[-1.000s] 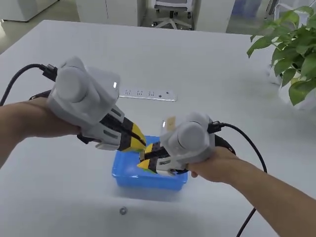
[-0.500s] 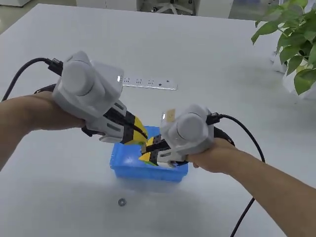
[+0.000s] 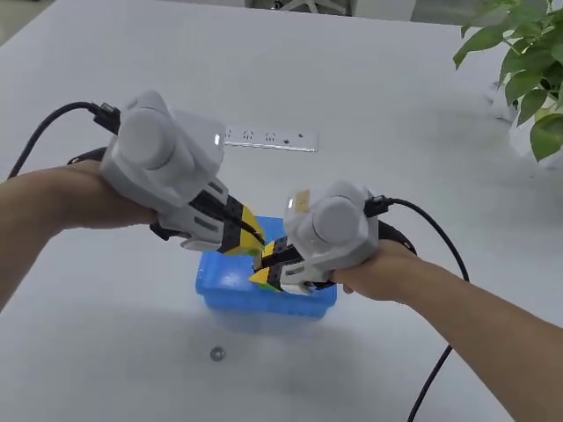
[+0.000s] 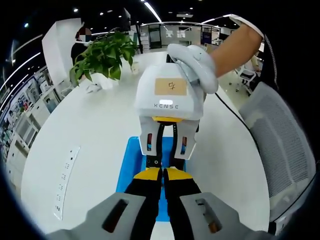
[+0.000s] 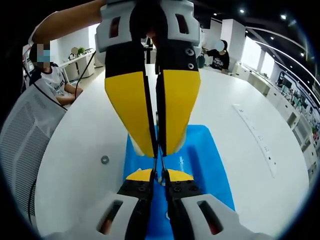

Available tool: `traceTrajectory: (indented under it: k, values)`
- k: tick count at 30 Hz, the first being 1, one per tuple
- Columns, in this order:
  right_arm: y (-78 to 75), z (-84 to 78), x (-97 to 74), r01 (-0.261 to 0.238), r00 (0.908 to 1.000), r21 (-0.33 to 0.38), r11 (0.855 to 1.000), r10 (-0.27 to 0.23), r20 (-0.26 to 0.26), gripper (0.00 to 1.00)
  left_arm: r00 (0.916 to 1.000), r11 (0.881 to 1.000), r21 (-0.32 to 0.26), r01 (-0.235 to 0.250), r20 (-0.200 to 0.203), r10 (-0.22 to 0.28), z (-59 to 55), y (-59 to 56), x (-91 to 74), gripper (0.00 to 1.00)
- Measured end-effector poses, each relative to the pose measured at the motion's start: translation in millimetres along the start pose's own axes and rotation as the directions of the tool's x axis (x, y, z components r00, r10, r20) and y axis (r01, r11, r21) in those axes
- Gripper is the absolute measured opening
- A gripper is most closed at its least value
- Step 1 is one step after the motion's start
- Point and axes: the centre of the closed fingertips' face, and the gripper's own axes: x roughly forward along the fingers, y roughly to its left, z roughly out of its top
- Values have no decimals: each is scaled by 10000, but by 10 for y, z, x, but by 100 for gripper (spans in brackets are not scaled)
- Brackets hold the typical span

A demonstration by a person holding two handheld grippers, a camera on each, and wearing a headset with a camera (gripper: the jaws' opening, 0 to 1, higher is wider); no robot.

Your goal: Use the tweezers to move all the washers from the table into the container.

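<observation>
Over the blue container (image 3: 230, 296) my two grippers meet tip to tip. The left gripper (image 3: 252, 236) comes in from the left with yellow jaws pressed together. The right gripper (image 3: 261, 275) faces it from the right. In the right gripper view, thin dark tweezers (image 5: 158, 163) run from the left gripper's (image 5: 157, 150) big yellow jaws down into my right gripper's own (image 5: 157, 175) shut tips. My left gripper (image 4: 162, 173) is likewise shut, nose to nose with the right gripper (image 4: 163, 162). One small metal washer (image 3: 217, 353) lies on the table in front of the container, also seen as washer (image 5: 104, 160).
A white power strip (image 3: 268, 139) lies on the white table (image 3: 396, 114) behind the grippers. A green plant (image 3: 519, 70) stands at the far right. Cables trail from both grippers. People sit at the table's far side in the right gripper view.
The head camera has tilted, so the scene sits slightly higher. Both grippers stay together over the container, a little closer tip to tip. The washer has not moved.
</observation>
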Motion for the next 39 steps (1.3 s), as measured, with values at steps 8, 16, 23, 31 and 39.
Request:
traceTrajectory:
  k: [8, 16, 23, 31, 39]
  values:
    - [13, -27, 26, -89, 9999, -1, 10000, 88, -73, 11, 10000, 10000, -51, 33, -45, -33, -33, -9, 14, 6]
    - [12, -45, 48, -117, 9998, -89, 9999, 115, -139, 11, 10000, 10000, -70, 16, -38, -16, -54, -7, 23, 6]
    - [9, -41, 46, -123, 9999, -47, 9999, 122, -114, 12, 10000, 9999, -125, -12, -9, 12, -53, 3, 25, 6]
    - [23, -17, 28, -82, 9998, -219, 9997, 78, -174, 12, 10000, 10000, -39, -2, -38, 2, -36, -14, 4, 6]
    - [9, 72, -37, 67, 9999, -373, 9993, -70, -74, 11, 9999, 9999, 14, -105, 39, 105, 26, -17, -67, 6]
